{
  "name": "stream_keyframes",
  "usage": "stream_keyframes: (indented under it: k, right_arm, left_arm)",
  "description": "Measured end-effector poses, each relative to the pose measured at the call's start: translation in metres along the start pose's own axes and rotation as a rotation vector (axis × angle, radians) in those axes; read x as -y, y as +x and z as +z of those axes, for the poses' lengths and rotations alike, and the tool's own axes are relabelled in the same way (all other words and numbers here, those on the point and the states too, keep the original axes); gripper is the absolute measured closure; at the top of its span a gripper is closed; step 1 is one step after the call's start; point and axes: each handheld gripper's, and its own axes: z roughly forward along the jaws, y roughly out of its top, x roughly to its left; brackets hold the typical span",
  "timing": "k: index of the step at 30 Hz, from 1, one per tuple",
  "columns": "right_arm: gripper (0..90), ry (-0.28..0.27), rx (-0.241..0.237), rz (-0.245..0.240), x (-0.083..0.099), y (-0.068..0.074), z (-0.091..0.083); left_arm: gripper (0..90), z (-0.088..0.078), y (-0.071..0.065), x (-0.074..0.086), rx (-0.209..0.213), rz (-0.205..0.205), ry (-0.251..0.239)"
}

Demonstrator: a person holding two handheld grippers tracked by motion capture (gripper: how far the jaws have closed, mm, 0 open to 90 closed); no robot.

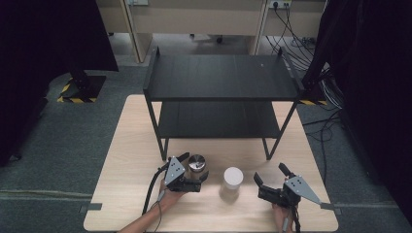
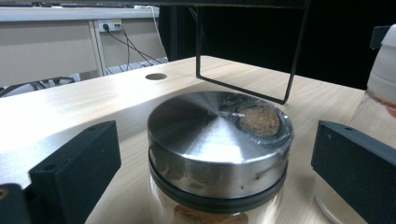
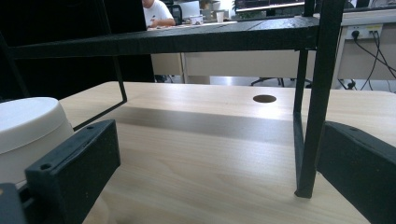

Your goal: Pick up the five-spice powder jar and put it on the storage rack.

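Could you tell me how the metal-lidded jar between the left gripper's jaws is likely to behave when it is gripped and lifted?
The jar looks rigid: a clear wall under a metal lid, so it is probably breakable and slippery. It stands upright and squat, so tipping seems unlikely. The left gripper straddles it with its jaws open and apart from it.

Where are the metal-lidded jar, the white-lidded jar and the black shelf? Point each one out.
Metal-lidded jar (image 2: 217,135): left gripper view, middle of its steel lid.
White-lidded jar (image 1: 232,176): high view, top of its white lid.
Black shelf (image 1: 221,76): high view, middle of its top board.
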Motion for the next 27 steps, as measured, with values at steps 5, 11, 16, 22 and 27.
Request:
stream_keyframes:
  k: [5,11,16,22,27]
  right_arm:
    - [0.3,0.0,0.001,0.001,0.0001,0.0,0.0001]
    - [0.3,0.002,0.0,0.0,0.0,0.0002,0.0003]
    - [0.3,0.002,0.0,0.001,-0.0001,-0.0001,0.0002]
    - [0.3,0.002,0.0,0.003,-0.0001,-0.0004,0.0002]
    - [0.3,0.002,-0.001,0.001,0.0,-0.0004,0.0002]
  left_arm:
    - [2.0,0.0023,0.0002,0.0007,-0.002,-0.003,0.01]
    - [2.9,0.0042,-0.0007,0.0019,-0.009,-0.002,0.023]
    - [5.3,0.0056,0.0005,0.0013,-0.013,0.001,0.043]
    - [12.1,0.0065,0.001,0.0004,-0.011,0.015,0.051]
    - [22.6,0.0073,0.0007,-0.0003,-0.001,0.032,0.055]
